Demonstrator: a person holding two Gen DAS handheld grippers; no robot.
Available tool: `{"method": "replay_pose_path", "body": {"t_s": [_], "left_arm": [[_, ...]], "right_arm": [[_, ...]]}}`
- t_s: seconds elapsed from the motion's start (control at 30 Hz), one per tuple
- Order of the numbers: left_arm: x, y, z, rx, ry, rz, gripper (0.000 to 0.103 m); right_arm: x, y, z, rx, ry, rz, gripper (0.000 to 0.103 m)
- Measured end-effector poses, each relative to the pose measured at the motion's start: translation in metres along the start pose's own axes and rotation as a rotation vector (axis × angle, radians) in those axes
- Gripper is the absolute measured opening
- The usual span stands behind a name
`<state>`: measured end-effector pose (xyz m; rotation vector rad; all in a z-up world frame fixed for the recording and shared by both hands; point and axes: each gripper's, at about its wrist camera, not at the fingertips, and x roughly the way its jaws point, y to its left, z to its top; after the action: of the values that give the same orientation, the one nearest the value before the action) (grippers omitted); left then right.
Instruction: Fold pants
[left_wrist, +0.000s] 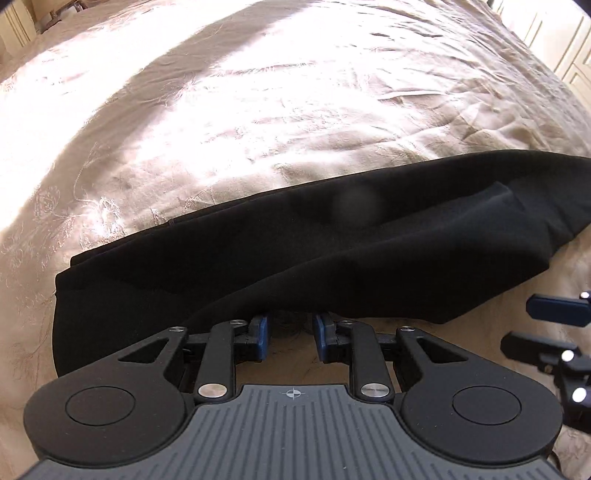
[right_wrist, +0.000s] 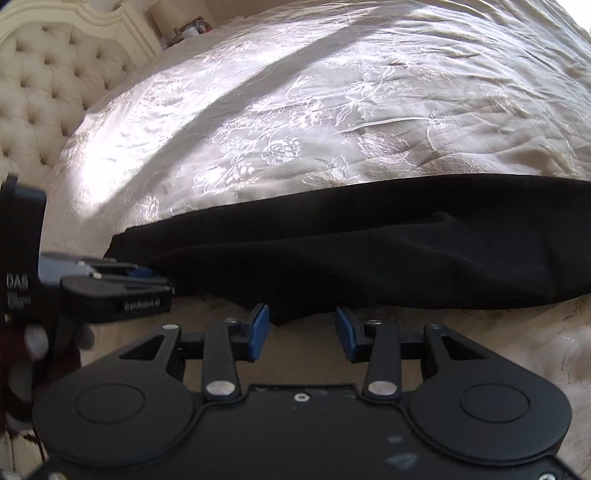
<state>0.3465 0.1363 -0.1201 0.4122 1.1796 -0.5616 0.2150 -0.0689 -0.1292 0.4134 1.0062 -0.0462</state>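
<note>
Black pants (left_wrist: 332, 236) lie in a long band across the cream embroidered bedspread (left_wrist: 221, 110). Their near edge rises over the fingertips of my left gripper (left_wrist: 291, 325), whose blue pads (left_wrist: 263, 332) stand narrowly apart with dark cloth bunched between them. Its tips are hidden under the fabric. In the right wrist view the same pants (right_wrist: 369, 251) stretch from left to right. My right gripper (right_wrist: 302, 321) is open, and a point of the pants' near edge sits between its tips, untouched by the pads. The left gripper (right_wrist: 162, 284) shows at the pants' left end.
A tufted cream headboard (right_wrist: 44, 92) stands at the far left, with small items on a stand (right_wrist: 188, 29) behind it. A person's hand (right_wrist: 33, 343) holds the left gripper. White cabinet doors (left_wrist: 569, 44) line the far right. The right gripper (left_wrist: 517, 325) appears beside the pants.
</note>
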Motion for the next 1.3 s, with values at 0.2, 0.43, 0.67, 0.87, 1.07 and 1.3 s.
{"method": "replay_pose_path", "body": {"t_s": [0.2,0.43,0.67,0.87,1.07,1.3], "left_arm": [[-0.006,0.002,0.005,0.003,0.017,-0.013,0.023],[0.002,0.001,0.008,0.009,0.029,-0.018,0.023],[0.002,0.003,0.009,0.014,0.037,-0.032,0.023],[-0.007,0.004,0.002,0.035,0.055,-0.075,0.023],[-0.034,0.013,-0.030,0.110,0.050,-0.113,0.024],[-0.029,0.045,-0.037,-0.049,0.022,-0.031,0.024]], "right_arm": [[0.017,0.033,-0.024,-0.243,0.007,-0.054,0.043],[0.048,0.040,-0.010,-0.235,0.010,-0.058,0.042],[0.057,0.048,-0.012,-0.257,-0.004,-0.080,0.007],[0.025,0.051,-0.010,-0.224,-0.017,-0.023,0.005],[-0.007,0.050,-0.010,-0.212,0.045,0.070,0.005],[0.015,0.034,-0.031,-0.130,0.179,0.082,0.005]]}}
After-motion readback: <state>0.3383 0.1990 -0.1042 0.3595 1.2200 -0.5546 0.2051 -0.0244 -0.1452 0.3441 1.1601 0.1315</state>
